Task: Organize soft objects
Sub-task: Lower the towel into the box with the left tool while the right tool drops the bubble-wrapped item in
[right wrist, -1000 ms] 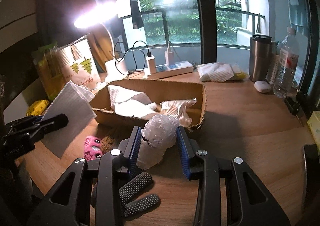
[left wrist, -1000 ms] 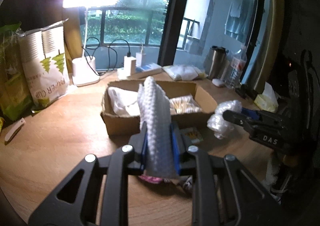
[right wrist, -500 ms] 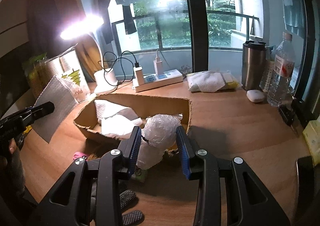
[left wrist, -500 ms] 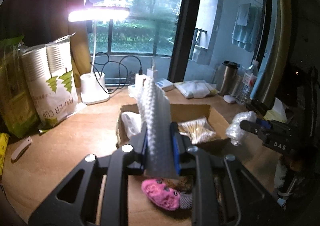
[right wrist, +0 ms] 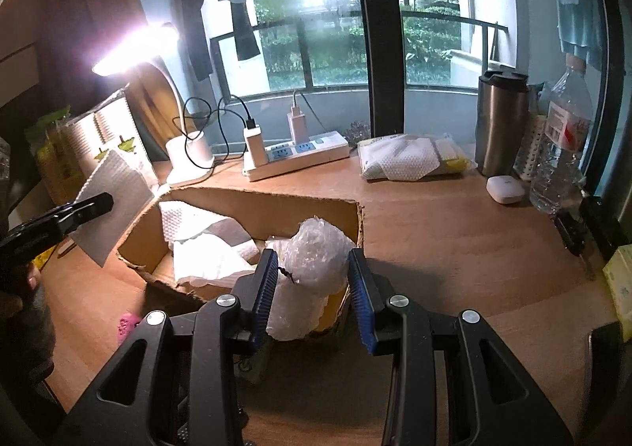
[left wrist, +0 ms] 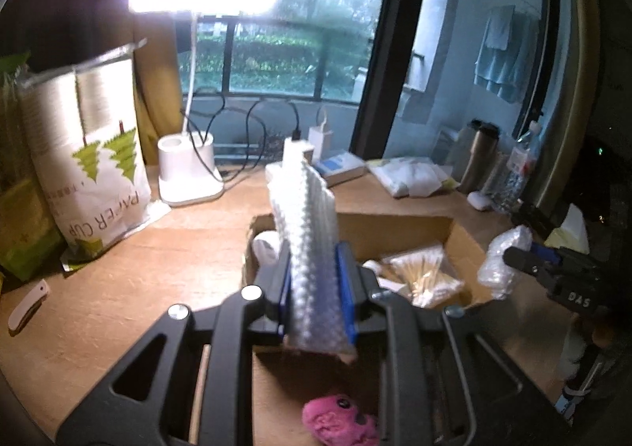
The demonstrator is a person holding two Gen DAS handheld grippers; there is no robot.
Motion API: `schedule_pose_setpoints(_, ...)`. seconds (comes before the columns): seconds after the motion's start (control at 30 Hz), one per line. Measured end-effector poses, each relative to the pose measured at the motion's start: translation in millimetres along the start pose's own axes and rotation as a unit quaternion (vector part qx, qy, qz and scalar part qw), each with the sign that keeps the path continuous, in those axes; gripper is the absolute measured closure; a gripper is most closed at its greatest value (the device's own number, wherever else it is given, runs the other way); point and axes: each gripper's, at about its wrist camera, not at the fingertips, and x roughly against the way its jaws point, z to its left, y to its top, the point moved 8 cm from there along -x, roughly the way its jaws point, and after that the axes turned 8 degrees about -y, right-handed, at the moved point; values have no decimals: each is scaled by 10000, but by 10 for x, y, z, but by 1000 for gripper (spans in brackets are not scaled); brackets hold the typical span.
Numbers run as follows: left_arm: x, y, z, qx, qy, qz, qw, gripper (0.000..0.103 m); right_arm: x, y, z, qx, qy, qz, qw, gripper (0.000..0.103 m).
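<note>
My left gripper [left wrist: 314, 280] is shut on a folded white bubble-wrap sheet [left wrist: 306, 221] that stands upright between its blue pads, just in front of the open cardboard box [left wrist: 395, 219]. In the right wrist view that sheet [right wrist: 112, 209] hangs left of the box [right wrist: 252, 205]. A crumpled clear bubble-wrap wad [right wrist: 316, 252] is pinched in my right gripper [right wrist: 314, 280], held over the box's near right corner. That wad [left wrist: 501, 260] shows at the right in the left wrist view. White foam sheets [right wrist: 209, 244] and a bag of cotton swabs [left wrist: 418, 276] lie inside the box.
A pink plush toy [left wrist: 339, 422] lies on the wooden desk in front of the box. A lit desk lamp [left wrist: 189, 169], a paper-cup bag [left wrist: 87, 169], a power strip [right wrist: 296, 158], a steel tumbler [right wrist: 499, 122], a water bottle [right wrist: 561, 146] and a white cloth pack [right wrist: 407, 158] line the back.
Both grippers have moved toward the box with their loads; the box looks nearer in both views. The pink toy has slid under the left gripper's view. Both grips are unchanged.
</note>
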Motion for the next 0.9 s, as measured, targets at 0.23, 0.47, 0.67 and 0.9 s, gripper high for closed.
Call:
schedule_pose_setpoints(0.23, -273, -179, 159, 152, 94, 326, 9993, 82, -162, -40, 13, 30, -10, 156, 9999, 65)
schedule_pose_setpoints(0.47, -409, -274, 270, 260, 322, 542, 9977, 80, -230, -45, 27, 34, -57, 220, 9997, 58)
schedule_pose_setpoints(0.67, -406, -265, 247, 299, 241, 530, 9979, 74, -217, -13, -10, -108, -142, 214, 9996, 46)
schedule_pose_setpoints(0.9, -320, -225, 222, 318, 234, 438, 9983, 66, -112, 14, -1, -144, -147, 139, 9997, 45)
